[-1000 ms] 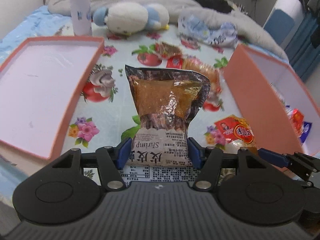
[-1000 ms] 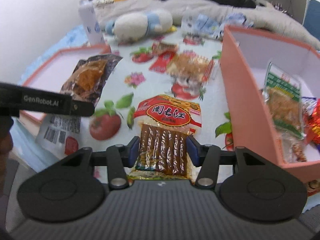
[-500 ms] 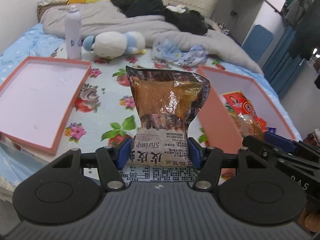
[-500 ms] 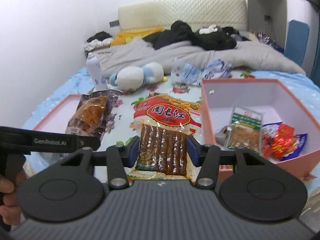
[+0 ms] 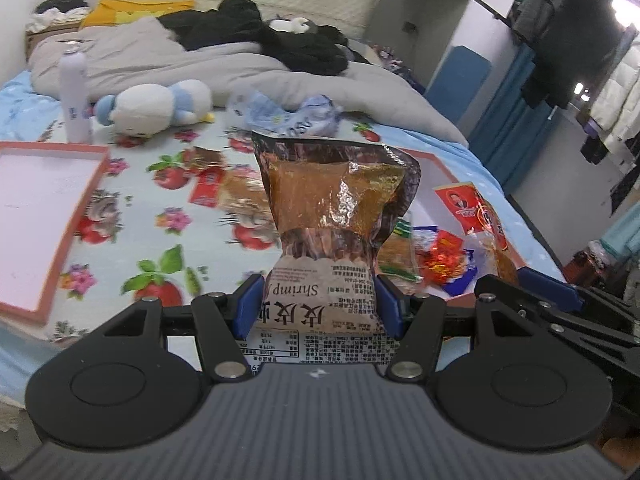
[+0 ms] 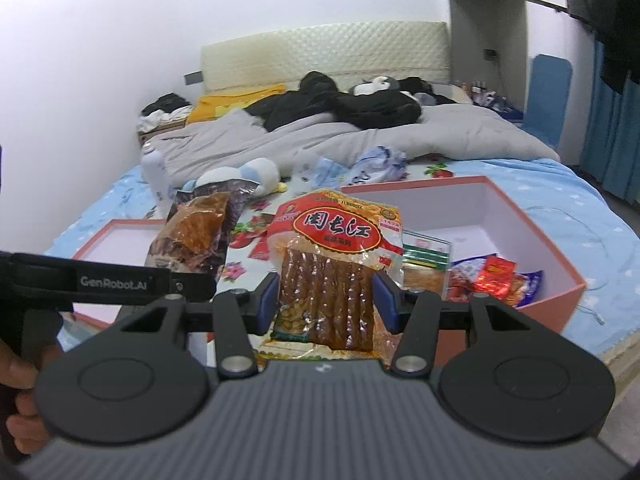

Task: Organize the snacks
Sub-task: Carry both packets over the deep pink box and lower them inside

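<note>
While both bags hung lifted above the bed:
Left tongs (image 5: 318, 307): clamped on shrimp bag (image 5: 334, 216), upright.
Right tongs (image 6: 326, 301): clamped on sausage pack (image 6: 334, 264), nearer the box (image 6: 560, 292).

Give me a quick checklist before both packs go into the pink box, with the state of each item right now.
1. Left gripper clamped on the shrimp snack bag: ok, pads press its lower part.
2. Right gripper clamped on the red-label sausage pack: ok.
3. Both packs lifted off the bedsheet: ok.
4. Pink box open on top with free space: ok, the far part of its floor is bare.
5. Snacks already in the box out of the drop path: cannot tell.
6. Loose snacks left on the sheet: not ok, some remain.
</note>
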`<state>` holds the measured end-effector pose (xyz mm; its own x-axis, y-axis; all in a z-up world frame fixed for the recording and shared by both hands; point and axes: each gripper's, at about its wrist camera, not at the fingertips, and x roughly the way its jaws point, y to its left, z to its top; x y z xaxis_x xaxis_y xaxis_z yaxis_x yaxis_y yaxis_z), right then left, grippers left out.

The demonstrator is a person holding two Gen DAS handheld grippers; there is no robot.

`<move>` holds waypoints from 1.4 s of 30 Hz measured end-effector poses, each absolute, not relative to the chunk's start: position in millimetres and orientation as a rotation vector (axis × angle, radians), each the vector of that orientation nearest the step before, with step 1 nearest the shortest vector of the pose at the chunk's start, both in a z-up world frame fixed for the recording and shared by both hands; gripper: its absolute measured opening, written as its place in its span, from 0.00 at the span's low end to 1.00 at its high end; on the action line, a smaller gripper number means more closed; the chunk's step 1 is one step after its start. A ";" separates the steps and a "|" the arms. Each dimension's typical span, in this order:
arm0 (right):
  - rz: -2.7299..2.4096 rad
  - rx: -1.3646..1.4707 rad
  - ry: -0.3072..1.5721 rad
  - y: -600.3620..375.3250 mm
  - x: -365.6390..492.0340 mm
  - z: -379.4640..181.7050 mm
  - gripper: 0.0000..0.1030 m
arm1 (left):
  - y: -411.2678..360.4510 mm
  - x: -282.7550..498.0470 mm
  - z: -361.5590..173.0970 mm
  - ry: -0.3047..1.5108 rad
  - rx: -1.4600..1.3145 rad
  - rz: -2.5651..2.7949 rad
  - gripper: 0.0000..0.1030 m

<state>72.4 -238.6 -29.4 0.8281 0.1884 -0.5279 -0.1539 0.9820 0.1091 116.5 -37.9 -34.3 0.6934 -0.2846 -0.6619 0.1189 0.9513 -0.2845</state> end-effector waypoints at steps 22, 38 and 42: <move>0.052 0.173 0.668 -344.1 203.0 -85.5 0.51 | -170.1 292.0 -72.5 0.903 -0.129 -0.334 0.63; 0.025 0.216 0.759 -371.8 267.2 -132.3 0.57 | -206.4 367.7 -121.1 0.984 -0.060 -0.345 0.63; 0.008 0.244 0.758 -373.0 267.2 -129.6 0.61 | -207.1 366.6 -113.5 0.961 -0.041 -0.350 0.76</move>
